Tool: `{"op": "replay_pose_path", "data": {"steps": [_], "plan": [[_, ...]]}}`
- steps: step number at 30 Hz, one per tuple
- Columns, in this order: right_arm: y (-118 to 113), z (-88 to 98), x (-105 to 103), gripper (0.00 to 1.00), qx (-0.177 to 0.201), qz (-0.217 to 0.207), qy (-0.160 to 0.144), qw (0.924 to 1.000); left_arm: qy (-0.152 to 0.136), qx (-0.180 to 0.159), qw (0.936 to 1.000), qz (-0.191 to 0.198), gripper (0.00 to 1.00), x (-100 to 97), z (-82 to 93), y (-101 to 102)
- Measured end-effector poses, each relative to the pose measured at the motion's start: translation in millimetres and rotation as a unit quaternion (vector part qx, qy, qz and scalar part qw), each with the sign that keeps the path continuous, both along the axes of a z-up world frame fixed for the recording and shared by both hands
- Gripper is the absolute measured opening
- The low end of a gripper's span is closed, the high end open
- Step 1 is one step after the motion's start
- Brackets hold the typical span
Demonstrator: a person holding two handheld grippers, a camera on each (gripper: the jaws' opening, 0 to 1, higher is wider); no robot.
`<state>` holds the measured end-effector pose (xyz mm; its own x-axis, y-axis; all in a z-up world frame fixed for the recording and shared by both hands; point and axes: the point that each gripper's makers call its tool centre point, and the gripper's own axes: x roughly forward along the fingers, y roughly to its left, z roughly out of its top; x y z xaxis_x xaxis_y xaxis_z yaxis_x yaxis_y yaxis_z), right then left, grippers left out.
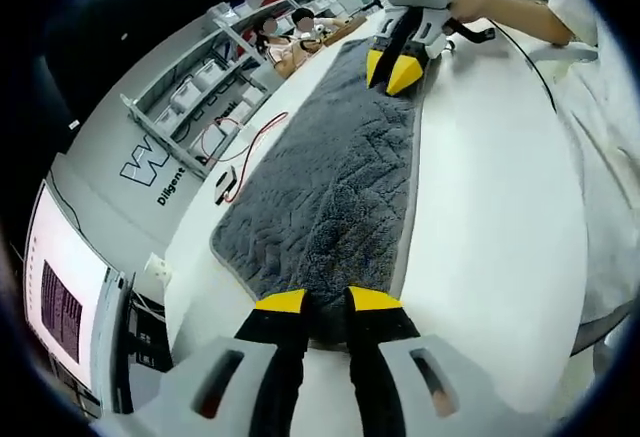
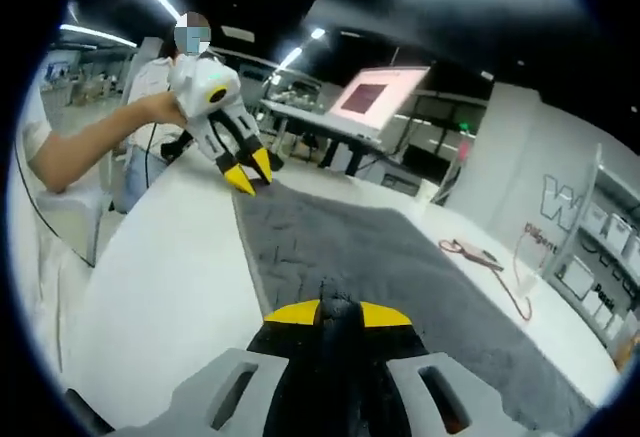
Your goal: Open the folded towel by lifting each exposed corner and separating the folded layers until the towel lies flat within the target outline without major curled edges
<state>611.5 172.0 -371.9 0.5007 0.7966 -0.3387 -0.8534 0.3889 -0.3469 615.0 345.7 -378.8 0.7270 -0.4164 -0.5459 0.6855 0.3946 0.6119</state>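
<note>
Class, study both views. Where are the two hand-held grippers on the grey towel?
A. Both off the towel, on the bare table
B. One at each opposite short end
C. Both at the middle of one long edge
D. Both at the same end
B: the left hand-held gripper and the right hand-held gripper sit at opposite ends of the grey towel.

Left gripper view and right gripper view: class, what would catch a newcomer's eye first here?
A long grey towel lies stretched along a white table. A yellow-tipped gripper pinches each end: the left gripper at the near edge in its own view, the right gripper at the far end. Beside the towel lies a red cable.
</note>
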Motion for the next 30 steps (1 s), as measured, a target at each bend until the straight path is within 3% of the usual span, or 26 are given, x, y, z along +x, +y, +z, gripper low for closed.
{"op": "replay_pose_path", "data": {"steps": [4, 7, 13, 18, 23, 24, 25, 27, 30], "plan": [[3.6, -5.5, -7.3, 0.09, -0.006, 0.011, 0.016, 0.9998, 0.019, -0.005, 0.9998, -0.004, 0.07, -5.5, -3.4, 2.9], [11.5, -12.3, -24.5, 0.12, -0.019, 0.051, 0.026, 0.9982, 0.044, -0.008, 0.9990, -0.001, 0.01, -12.4, -8.4, 3.8], [16.7, -14.7, -29.9, 0.01, -0.015, 0.069, 0.055, 0.9960, 0.048, 0.010, 0.9986, -0.017, 0.01, -23.8, -7.8, 6.5], [17.8, -15.3, -32.9, 0.00, -0.007, 0.079, 0.066, 0.9946, 0.062, 0.009, 0.9980, -0.010, 0.01, -29.2, -8.2, 9.4], [17.6, -16.7, -36.3, 0.00, -0.001, 0.084, 0.090, 0.9924, 0.058, 0.020, 0.9979, -0.020, 0.01, -33.4, -3.2, 5.2], [17.4, -16.6, -37.2, 0.00, 0.000, 0.085, 0.092, 0.9922, 0.045, -0.015, 0.9985, -0.026, 0.01, -31.9, 8.0, -5.2], [17.4, -16.7, -37.6, 0.00, 0.000, 0.084, 0.093, 0.9921, 0.037, -0.027, 0.9984, -0.032, 0.01, -31.3, 14.2, -9.2], [17.7, -16.7, -39.5, 0.00, 0.001, 0.085, 0.096, 0.9918, 0.020, -0.033, 0.9982, -0.045, 0.01, -31.8, 24.4, -16.7], [20.1, -17.1, -38.3, 0.00, 0.007, 0.078, 0.092, 0.9927, 0.017, -0.037, 0.9980, -0.048, 0.01, -28.5, 26.6, -29.1]]}}
